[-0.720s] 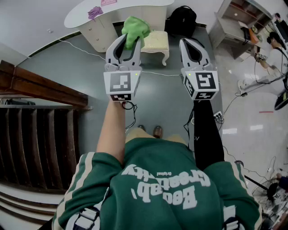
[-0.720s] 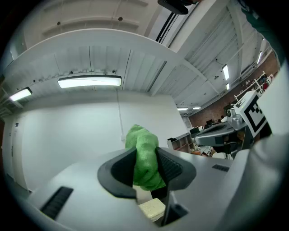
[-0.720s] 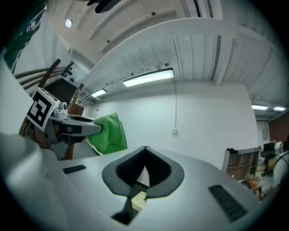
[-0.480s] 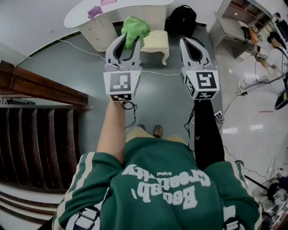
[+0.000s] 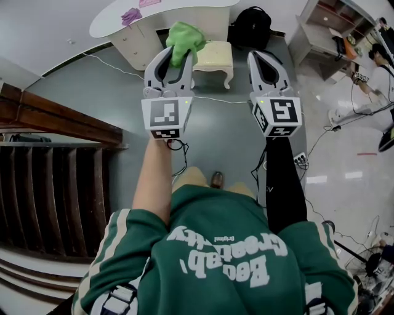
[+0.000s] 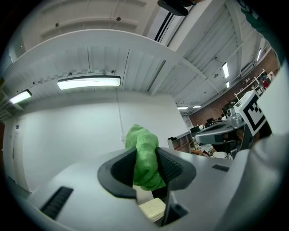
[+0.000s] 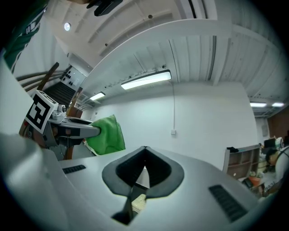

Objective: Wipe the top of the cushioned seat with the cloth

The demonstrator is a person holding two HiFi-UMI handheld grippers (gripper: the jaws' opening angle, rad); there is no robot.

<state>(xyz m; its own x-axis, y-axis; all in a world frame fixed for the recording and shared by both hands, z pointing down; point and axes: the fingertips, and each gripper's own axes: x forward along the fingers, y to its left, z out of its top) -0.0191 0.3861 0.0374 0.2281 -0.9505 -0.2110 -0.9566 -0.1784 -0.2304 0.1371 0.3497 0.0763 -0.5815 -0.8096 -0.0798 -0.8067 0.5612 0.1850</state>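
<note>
The left claw (image 5: 176, 60) is clamped on the green cloth (image 5: 186, 37), which bunches up out of its tips and hangs in the air. The right claw (image 7: 144, 151) is closed on nothing. The seat (image 5: 215, 56) stands on the floor at the far side, beside a white worktop (image 5: 154, 13), well apart from both claws. I judge this to be the approach: the cloth is in hand and no wiping has begun. Next, the person needs to get nearer, lower the cloth flat onto the cushion top and sweep it across.
</note>
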